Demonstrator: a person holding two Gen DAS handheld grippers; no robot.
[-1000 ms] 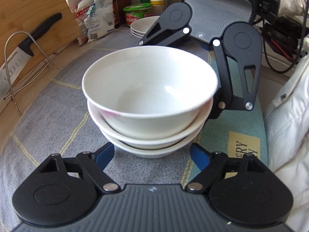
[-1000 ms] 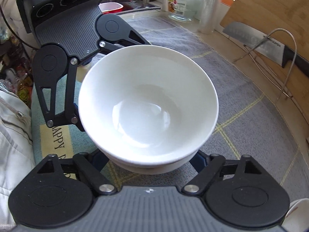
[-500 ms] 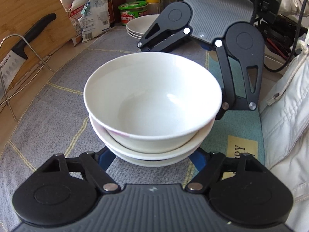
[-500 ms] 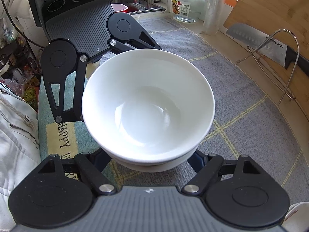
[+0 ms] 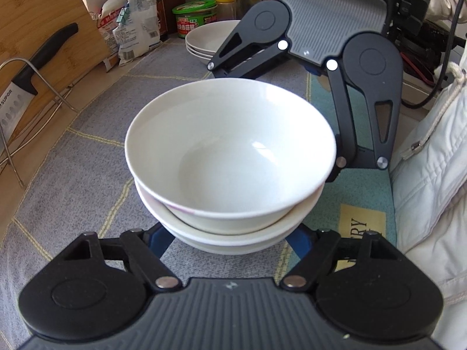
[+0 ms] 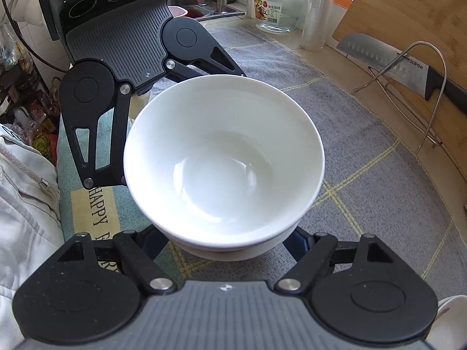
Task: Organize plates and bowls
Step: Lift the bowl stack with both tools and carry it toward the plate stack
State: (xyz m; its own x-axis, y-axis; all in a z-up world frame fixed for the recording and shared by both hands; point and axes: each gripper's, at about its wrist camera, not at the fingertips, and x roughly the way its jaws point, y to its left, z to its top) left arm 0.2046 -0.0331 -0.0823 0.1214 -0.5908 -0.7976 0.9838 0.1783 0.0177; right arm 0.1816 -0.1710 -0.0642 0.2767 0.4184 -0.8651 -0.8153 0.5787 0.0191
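Three white bowls (image 5: 230,157) sit nested in a stack on the grey checked cloth (image 5: 73,160). My left gripper (image 5: 230,240) reaches in low from the near side, its blue pads pressed on the lowest bowl's flanks. From the opposite side my right gripper (image 6: 227,243) holds the same stack (image 6: 224,169), its dark blue fingers (image 6: 156,240) tucked under the rim against the lower bowl. The bowls hide both sets of fingertips. A stack of shallow white plates (image 5: 204,39) stands farther back in the left wrist view.
A knife (image 5: 26,87) rests on a wire rack before a leaning wooden board (image 5: 43,14). Bags (image 5: 134,26), a green-lidded tub (image 5: 194,19) and bottles line the back. A glass jar (image 6: 277,3) stands by the sink. A person's white jacket (image 5: 432,175) borders the counter edge.
My left gripper has slid closer under the stack and its blue pads have come together onto the lowest bowl. The right gripper has kept its hold and place.
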